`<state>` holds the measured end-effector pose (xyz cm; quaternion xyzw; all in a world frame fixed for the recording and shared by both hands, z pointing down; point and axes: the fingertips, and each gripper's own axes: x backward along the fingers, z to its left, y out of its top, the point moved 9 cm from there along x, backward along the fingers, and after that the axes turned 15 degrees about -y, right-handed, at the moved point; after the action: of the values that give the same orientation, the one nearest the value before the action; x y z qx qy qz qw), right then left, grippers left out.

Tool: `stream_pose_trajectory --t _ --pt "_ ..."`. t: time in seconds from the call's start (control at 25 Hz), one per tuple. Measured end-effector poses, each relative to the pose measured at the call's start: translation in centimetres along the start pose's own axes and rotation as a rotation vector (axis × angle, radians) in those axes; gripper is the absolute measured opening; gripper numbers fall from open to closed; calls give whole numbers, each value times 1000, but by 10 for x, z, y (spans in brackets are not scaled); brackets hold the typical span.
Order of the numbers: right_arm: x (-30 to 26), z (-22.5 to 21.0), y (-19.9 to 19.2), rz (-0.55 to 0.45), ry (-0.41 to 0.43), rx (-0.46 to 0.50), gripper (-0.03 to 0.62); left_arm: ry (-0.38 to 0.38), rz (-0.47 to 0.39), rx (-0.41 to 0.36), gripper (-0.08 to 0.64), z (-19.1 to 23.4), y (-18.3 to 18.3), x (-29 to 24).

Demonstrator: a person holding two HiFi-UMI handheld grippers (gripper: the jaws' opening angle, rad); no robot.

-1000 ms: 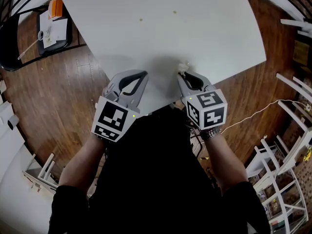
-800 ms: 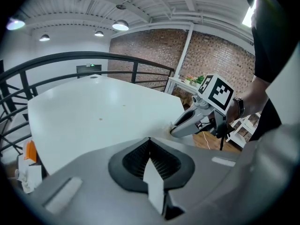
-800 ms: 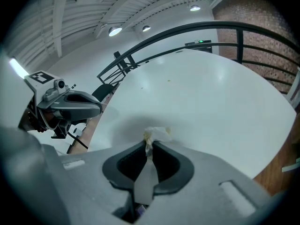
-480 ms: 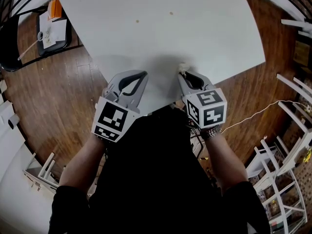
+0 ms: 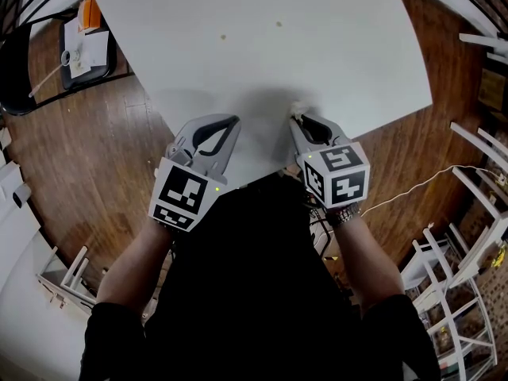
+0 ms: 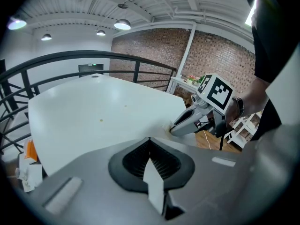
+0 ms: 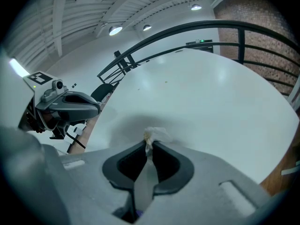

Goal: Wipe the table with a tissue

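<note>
Right gripper point(image 5: 297, 119) jaws are pinched on a small wad of tissue point(image 7: 157, 134), low over the table point(image 5: 341, 46) near its 6 o'clock edge. Left gripper point(image 5: 235, 121) is at its 9 o'clock, jaws closed on nothing. Risks: only a tuft sticks out, so a hard press likely drags jaw tips across the top. The thin pinch may slip or tear. The specks point(image 5: 222, 36) at 12 o'clock may get missed.

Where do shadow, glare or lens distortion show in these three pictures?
Head view: a soft grey shadow lies on the near part of the white table; straight lines bend toward the rim. Left gripper view: the ceiling lamps glare white. Right gripper view: shadow darkens the table round the tissue; the corners are black.
</note>
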<state>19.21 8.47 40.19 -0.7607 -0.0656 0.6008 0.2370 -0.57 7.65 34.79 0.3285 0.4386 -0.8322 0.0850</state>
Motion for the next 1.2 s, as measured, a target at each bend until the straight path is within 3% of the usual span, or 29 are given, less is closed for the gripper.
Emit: stream_pose_trajectory --t 1.2 --pt "-2 -17 18 -66 -10 5 27 63 -14 14 12 2 11 4"
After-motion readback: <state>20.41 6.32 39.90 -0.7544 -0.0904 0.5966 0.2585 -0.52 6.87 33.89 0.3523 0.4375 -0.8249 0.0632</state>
